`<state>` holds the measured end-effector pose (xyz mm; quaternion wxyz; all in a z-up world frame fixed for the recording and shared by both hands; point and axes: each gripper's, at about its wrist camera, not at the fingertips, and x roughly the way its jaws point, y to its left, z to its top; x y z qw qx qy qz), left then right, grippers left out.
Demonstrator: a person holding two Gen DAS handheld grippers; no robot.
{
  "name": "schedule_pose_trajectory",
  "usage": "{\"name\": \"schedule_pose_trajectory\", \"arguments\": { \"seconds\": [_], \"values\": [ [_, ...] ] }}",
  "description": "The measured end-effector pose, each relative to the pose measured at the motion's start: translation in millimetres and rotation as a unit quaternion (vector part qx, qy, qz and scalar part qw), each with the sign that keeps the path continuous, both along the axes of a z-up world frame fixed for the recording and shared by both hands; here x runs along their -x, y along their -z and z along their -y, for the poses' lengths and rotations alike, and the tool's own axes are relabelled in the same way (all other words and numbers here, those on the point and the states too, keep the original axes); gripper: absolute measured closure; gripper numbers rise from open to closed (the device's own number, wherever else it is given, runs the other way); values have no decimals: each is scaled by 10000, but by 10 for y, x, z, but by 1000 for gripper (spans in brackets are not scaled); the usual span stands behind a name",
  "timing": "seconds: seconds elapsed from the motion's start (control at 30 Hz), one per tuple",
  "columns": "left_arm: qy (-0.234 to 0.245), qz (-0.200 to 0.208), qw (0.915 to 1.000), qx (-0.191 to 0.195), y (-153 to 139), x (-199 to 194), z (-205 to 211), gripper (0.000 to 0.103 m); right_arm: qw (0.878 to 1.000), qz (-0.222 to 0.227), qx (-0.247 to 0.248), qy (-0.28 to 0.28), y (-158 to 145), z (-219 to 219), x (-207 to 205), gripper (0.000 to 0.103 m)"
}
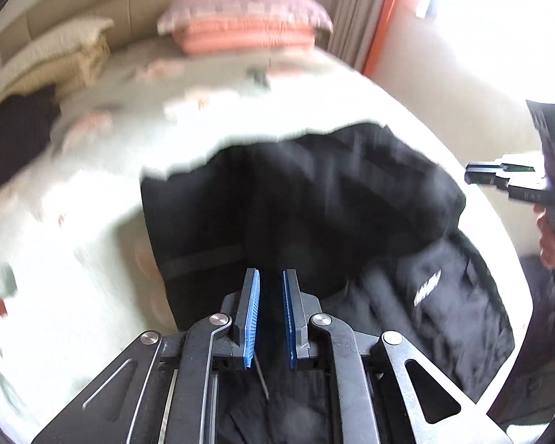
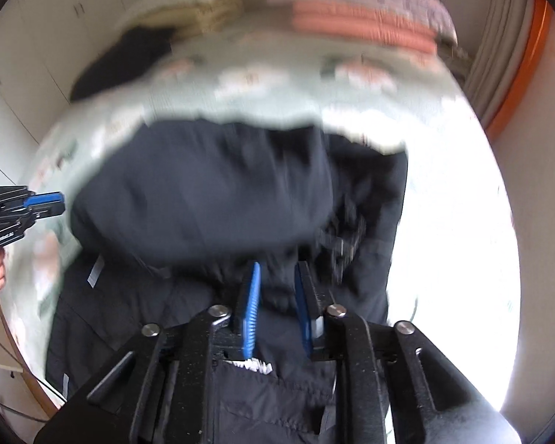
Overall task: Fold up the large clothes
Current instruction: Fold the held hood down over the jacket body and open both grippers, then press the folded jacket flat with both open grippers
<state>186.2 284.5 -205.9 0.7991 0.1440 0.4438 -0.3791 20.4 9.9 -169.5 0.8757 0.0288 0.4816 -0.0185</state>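
A large black padded jacket [image 1: 314, 199] lies on the bed, its upper part folded over the lower part. It fills the middle of the right wrist view [image 2: 211, 192]. My left gripper [image 1: 271, 277] hovers over the jacket's near part with a narrow gap between its blue pads and nothing between them. It also shows at the left edge of the right wrist view [image 2: 46, 203]. My right gripper [image 2: 277, 277] is over the jacket with black fabric in the gap between its pads; blur hides whether it pinches. It shows at the right edge of the left wrist view [image 1: 477, 175].
The bed has a pale floral cover [image 1: 92, 185]. Pink folded bedding and a pillow [image 1: 240, 22], cream folded bedding [image 1: 55, 55] and a dark garment [image 1: 14, 129] lie at the head. Curtains and an orange frame [image 1: 384, 14] stand on the right.
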Motion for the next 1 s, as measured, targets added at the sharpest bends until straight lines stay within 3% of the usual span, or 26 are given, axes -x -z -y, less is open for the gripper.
{"name": "schedule_pose_trajectory", "arguments": {
  "seconds": [0.07, 0.13, 0.2, 0.27, 0.33, 0.47, 0.53, 0.63, 0.77, 0.9, 1.0],
  "values": [
    [19, 82, 9999, 74, -248, -153, 185, 83, 9997, 203, -101, -108, -224, -84, -179, 67],
    [130, -52, 9999, -7, -353, -237, 445, 82, 9991, 390, -89, -159, -378, -196, -343, 52],
    [159, -179, 9997, 61, -406, -313, 673, 77, 9985, 465, -144, -251, -424, -308, -508, 48],
    [218, -296, 9990, 236, -374, -363, 899, 52, 9989, 378, -101, -247, -336, -419, -662, 48],
    [182, -443, 9985, 264, -218, -413, 1039, 38, 9994, 127, -182, -269, -79, -453, -792, 48],
    [200, -1174, 9929, -43, 510, -452, 1155, 40, 9981, -583, -69, -194, 549, -478, -911, 48],
    [184, -1425, 9893, -268, 841, -385, 1117, 46, 9957, -906, -91, -185, 912, -469, -832, 48],
    [74, -1738, 9843, -288, 1281, -255, 992, 46, 9919, -1252, -126, -184, 1403, -482, -743, 48],
    [93, -1289, 9913, -264, 1418, -84, 993, 47, 9957, -900, -175, -89, 1567, -475, -681, 45],
    [55, -1288, 9916, -109, 1408, -76, 981, 47, 9959, -840, -346, -36, 1516, -417, -612, 45],
    [-5, -1290, 9916, 95, 1227, -27, 886, 47, 9952, -842, -504, 53, 1305, -344, -553, 45]
  ]
}}
